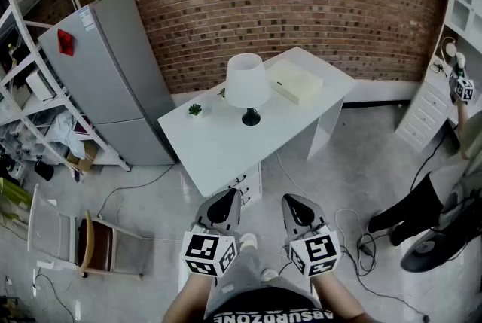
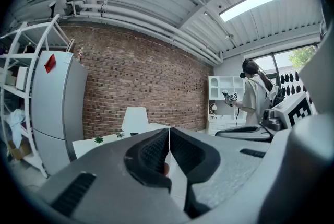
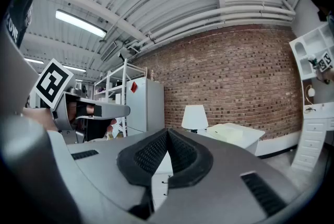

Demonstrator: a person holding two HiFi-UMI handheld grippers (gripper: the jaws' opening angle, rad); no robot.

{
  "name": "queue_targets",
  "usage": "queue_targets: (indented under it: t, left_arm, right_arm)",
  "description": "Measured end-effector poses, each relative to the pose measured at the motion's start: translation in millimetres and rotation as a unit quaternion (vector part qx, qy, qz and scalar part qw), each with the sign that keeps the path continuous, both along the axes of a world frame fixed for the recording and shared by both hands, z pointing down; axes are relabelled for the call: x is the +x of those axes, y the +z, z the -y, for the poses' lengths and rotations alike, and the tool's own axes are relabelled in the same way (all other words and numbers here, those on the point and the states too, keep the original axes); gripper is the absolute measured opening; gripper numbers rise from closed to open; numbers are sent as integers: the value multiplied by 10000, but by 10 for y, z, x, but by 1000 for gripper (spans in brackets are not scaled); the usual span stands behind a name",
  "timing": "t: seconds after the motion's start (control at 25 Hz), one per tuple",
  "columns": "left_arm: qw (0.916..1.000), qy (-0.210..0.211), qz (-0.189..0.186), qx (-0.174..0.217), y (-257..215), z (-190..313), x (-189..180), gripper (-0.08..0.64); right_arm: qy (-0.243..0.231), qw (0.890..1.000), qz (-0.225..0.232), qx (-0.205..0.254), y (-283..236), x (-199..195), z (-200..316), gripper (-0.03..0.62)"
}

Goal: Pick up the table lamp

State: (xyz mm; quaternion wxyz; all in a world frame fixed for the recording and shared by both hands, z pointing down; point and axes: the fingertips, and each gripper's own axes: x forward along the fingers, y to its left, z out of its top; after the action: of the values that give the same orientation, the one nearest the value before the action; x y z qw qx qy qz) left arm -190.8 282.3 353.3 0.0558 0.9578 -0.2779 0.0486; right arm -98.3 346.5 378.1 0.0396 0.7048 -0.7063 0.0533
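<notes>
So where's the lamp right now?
In the head view the table lamp stands on the white table, between a small green plant on the left and a cream box on the right.

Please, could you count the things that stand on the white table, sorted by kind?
Table lamp: 1
Flat white box: 1
Small green plants: 2
Total: 4
</notes>
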Motion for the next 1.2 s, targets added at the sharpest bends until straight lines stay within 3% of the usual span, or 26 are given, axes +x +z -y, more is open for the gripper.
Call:
queue_targets:
  t: [0.36, 0.76, 1.2]
  left_arm:
    - [9999, 51, 2, -128, 57, 526, 156, 9]
    - [9989, 211, 159, -376, 240, 1229, 543, 9]
    - [9970, 318, 146, -688, 444, 1953, 743, 9]
  right_arm:
    - [-59, 9999, 65, 100, -16, 125, 488, -3]
    - [-47, 9998, 142, -122, 110, 493, 1194, -3]
    - [-38, 9992, 215, -347, 263, 648, 1915, -2]
